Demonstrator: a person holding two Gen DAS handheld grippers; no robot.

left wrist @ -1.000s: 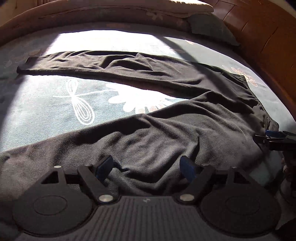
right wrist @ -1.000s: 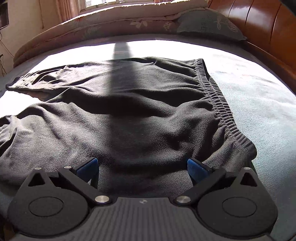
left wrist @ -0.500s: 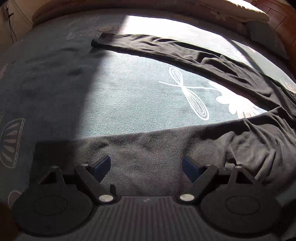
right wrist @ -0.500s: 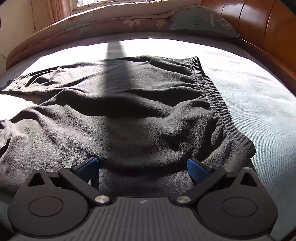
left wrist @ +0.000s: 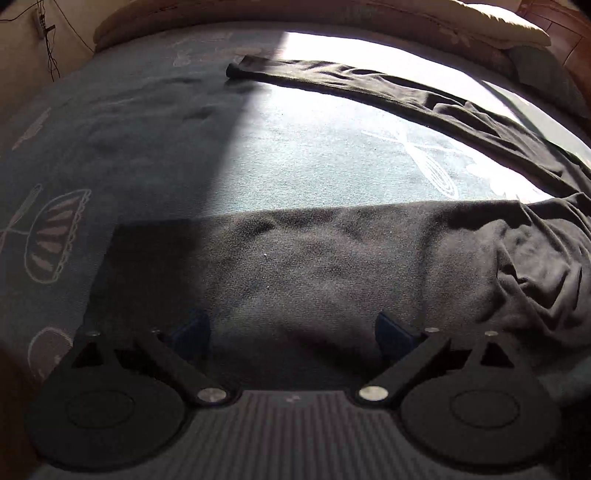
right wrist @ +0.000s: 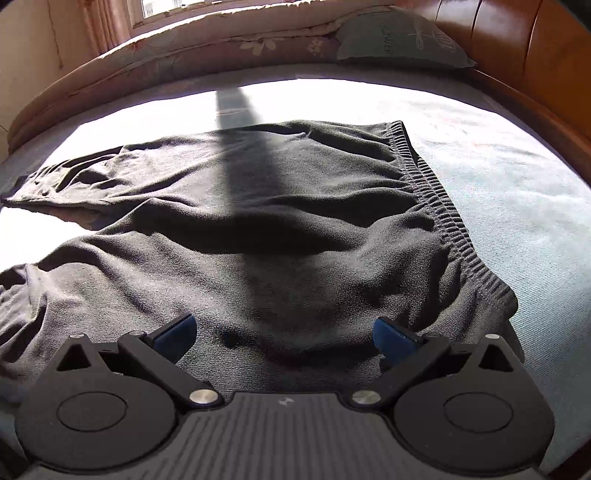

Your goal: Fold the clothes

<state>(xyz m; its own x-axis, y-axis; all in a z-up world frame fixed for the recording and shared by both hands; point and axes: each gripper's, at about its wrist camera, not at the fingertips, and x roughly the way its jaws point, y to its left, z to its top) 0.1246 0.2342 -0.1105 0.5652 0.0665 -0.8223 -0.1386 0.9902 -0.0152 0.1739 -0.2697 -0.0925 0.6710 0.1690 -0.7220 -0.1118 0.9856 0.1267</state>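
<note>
Sunlit bed [right wrist: 517, 192] with a teal patterned sheet, a wooden headboard [right wrist: 517, 48], a pillow [right wrist: 399, 40], a rolled quilt [right wrist: 184, 55], and a window [right wrist: 221, 5] behind.

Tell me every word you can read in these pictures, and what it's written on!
"OWER": these letters show on the green pillow by the wooden headboard; any start of the word is hidden in a fold, so I cannot tell the whole word.
The black pants show no words.
The bedsheet has only white drawings, no letters.
A tiny mark on the right gripper is a symbol, not text.
</note>
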